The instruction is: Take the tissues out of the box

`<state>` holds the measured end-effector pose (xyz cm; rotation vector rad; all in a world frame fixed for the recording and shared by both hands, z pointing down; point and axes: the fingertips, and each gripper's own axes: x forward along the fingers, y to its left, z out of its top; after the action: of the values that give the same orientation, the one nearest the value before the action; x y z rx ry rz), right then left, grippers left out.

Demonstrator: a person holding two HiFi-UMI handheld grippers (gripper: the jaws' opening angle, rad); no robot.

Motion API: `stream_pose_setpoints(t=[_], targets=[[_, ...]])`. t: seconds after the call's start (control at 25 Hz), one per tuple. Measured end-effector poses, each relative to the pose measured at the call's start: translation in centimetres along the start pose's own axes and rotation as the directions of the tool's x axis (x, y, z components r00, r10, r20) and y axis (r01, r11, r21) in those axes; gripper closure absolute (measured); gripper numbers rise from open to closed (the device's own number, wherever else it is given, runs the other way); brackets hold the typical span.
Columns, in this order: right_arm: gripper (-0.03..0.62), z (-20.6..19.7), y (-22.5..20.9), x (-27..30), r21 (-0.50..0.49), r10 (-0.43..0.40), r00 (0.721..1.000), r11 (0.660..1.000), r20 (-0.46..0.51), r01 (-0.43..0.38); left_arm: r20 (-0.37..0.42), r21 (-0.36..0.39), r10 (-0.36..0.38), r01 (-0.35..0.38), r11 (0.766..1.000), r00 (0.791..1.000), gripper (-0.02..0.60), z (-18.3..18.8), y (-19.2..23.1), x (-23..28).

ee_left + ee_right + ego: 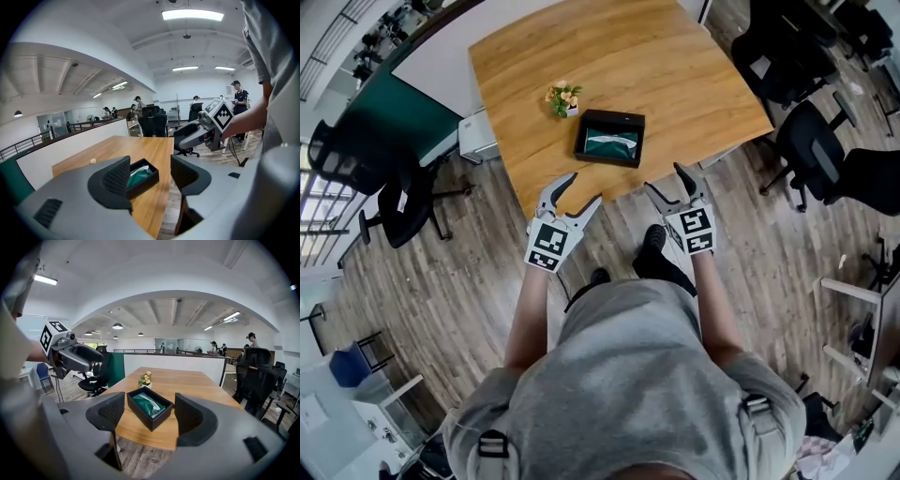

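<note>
Bearing box (pixel 611 115): wood table (pixel 675 66), seemingly office (pixel 441 272)

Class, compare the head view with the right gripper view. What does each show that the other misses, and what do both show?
Only the head view shows the person's black shoes and dark shoulder straps. Only the right gripper view shows the arched white ceiling with round lamps and distant standing people. Both show the light wooden table, the black rectangular box holding a green tissue pack, and the small pot of flowers near it.
</note>
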<state>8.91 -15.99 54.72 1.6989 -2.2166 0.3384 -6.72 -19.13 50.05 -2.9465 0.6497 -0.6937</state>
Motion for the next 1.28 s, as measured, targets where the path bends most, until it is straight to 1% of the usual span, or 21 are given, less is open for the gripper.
stream_pose_setpoints(t=[0.16, 0.4, 0.56, 0.64, 0.8, 1.0, 1.16, 1.28], targets=[[0.263, 0.2, -2.4, 1.5, -0.006, 0.050, 0.999, 0.999, -0.004, -0.050, -0.034, -0.006, 0.032, -0.033, 0.999, 0.999, 0.298, 0.1, 0.5, 2.4], [0.264, -0.5, -6.1, 3.3, -0.036, 0.124, 0.992, 0.992, -0.024, -0.124, -0.040, -0.048, 0.112, -0.113, 0.992, 0.993, 0.298, 0.8, 1.1, 5.5], [0.264, -0.3, -7.2, 4.3, -0.070, 0.181, 0.983, 0.981, -0.030, -0.183, -0.055, -0.065, 0.158, -0.161, 0.985, 0.986, 0.298, 0.8, 1.1, 6.6], [0.264, -0.1, -7.7, 5.1, -0.083, 0.204, 0.978, 0.975, -0.030, -0.206, -0.062, -0.073, 0.169, -0.174, 0.982, 0.984, 0.298, 0.8, 1.2, 7.3], [0.264, -0.3, -7.9, 6.1, -0.078, 0.227, 0.973, 0.970, -0.032, -0.229, -0.072, -0.100, 0.157, -0.163, 0.982, 0.985, 0.298, 0.5, 0.8, 8.1], [0.266, -0.6, -7.7, 6.6, -0.074, 0.248, 0.968, 0.965, -0.049, -0.251, -0.097, -0.092, 0.149, -0.158, 0.983, 0.984, 0.298, 0.4, 1.2, 9.1], [0.266, -0.3, -8.5, 6.9, -0.063, 0.219, 0.974, 0.973, -0.053, -0.222, -0.118, -0.055, 0.104, -0.111, 0.992, 0.988, 0.298, 0.2, 1.9, 10.3], [0.266, 0.0, -9.4, 7.4, -0.051, 0.185, 0.981, 0.981, -0.057, -0.188, -0.124, -0.036, 0.056, -0.061, 0.998, 0.991, 0.298, 0.2, 2.4, 11.6]])
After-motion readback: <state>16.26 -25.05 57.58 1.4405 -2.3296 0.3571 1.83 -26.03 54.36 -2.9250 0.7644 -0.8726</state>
